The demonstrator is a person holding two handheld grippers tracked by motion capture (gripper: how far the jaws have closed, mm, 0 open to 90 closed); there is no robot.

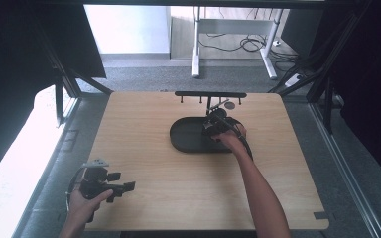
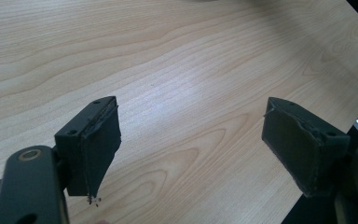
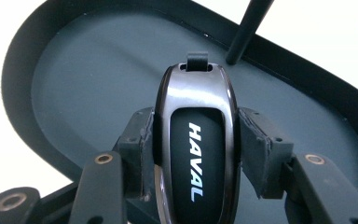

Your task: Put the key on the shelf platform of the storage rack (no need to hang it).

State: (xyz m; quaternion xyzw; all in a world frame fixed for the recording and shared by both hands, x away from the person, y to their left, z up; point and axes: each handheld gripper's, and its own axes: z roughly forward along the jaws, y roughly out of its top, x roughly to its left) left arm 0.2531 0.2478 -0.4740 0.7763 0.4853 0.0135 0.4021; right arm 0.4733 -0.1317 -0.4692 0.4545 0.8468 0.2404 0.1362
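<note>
A glossy black and silver car key fob (image 3: 196, 140) marked HAVAL sits between the pads of my right gripper (image 3: 195, 144), which is shut on its sides. It hangs just over the dark oval tray (image 3: 74, 84), near the thin black post (image 3: 249, 28) that rises from the tray. From above, the right gripper (image 1: 216, 126) is over the right end of the tray (image 1: 186, 136). My left gripper (image 1: 118, 187) rests near the table's front left corner, held in a hand. Its jaws stand wide apart over bare wood, and the left gripper (image 2: 191, 149) holds nothing.
A black rack with small hooks (image 1: 210, 94) stands on the post at the tray's far side, with a small round tag (image 1: 230, 105) hanging from it. The wooden table (image 1: 168, 188) spreads wide between the two hands. A desk frame and cables lie on the floor beyond.
</note>
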